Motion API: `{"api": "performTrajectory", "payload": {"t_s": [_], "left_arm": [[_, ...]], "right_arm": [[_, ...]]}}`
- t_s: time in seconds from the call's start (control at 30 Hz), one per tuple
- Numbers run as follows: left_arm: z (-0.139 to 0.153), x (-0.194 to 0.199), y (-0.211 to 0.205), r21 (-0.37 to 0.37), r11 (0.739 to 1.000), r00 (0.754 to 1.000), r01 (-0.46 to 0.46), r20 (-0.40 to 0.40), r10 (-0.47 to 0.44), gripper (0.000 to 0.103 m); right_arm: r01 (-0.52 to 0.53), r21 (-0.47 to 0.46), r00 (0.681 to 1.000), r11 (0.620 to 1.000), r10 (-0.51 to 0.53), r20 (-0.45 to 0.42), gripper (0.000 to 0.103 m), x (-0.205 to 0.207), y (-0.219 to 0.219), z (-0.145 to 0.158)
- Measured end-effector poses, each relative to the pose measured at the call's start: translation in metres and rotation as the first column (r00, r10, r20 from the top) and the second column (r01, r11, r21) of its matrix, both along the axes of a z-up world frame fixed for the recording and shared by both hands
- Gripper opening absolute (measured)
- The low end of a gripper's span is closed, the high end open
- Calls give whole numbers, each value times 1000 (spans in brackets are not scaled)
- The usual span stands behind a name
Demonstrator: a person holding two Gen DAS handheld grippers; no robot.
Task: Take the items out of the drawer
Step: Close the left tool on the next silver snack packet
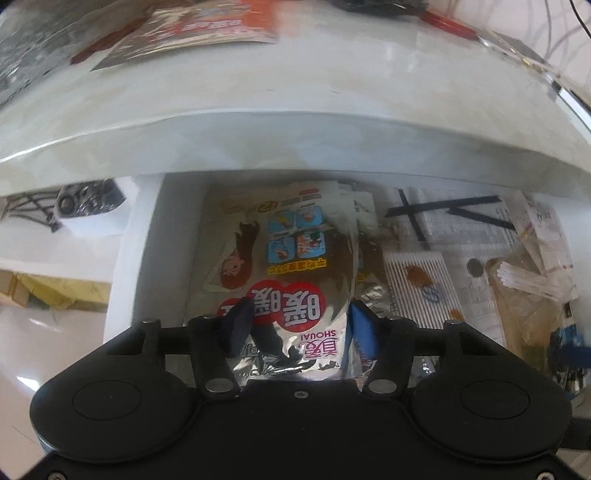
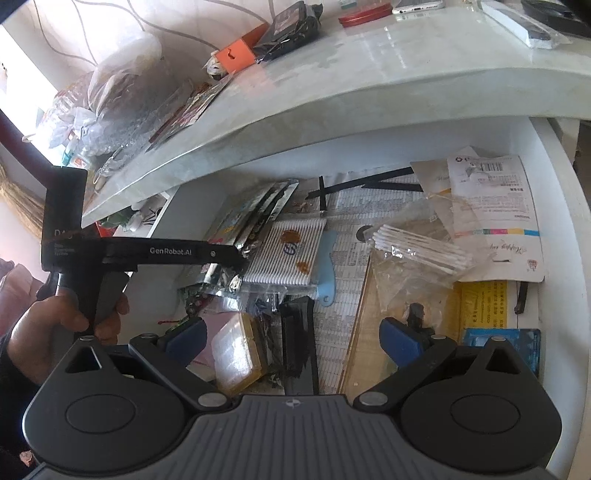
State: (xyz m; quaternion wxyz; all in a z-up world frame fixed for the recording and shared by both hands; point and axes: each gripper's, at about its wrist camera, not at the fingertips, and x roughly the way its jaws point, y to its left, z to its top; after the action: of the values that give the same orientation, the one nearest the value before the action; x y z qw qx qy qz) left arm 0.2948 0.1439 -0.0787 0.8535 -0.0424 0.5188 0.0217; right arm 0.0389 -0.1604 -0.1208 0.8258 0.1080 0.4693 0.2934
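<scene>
One shiny silver foil packet (image 1: 291,280) with red cartoon print lies in the drawer (image 1: 147,236).

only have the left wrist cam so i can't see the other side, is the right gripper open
Observer: Yes. The right gripper is wide open over the drawer, with nothing between its jaws.
Operator: whats nearest to it
Observer: A clear box with a yellow rim, beside one of its fingers.
Operator: anything on the desk i cant see
Observer: An orange box sits on the desk, next to a black pouch.
</scene>
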Motion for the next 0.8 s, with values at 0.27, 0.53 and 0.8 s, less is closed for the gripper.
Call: {"api": "performTrajectory", "payload": {"t_s": [0.27,0.53,0.8], "left_arm": [[-5,6,-3,6,1000,1000,-1,-4,1,57],[-7,14,1,-22,999,997,-32,65,33,82],[-12,23,-6,111,993,999,-29,44,24,85]], "right_arm": [[22,152,995,988,-7,-97,103,7,-20,-8],[-33,-21,993,999,36,111,103,-11,6,8],[-40,40,998,998,38,56,103,-3,1,1]]}}
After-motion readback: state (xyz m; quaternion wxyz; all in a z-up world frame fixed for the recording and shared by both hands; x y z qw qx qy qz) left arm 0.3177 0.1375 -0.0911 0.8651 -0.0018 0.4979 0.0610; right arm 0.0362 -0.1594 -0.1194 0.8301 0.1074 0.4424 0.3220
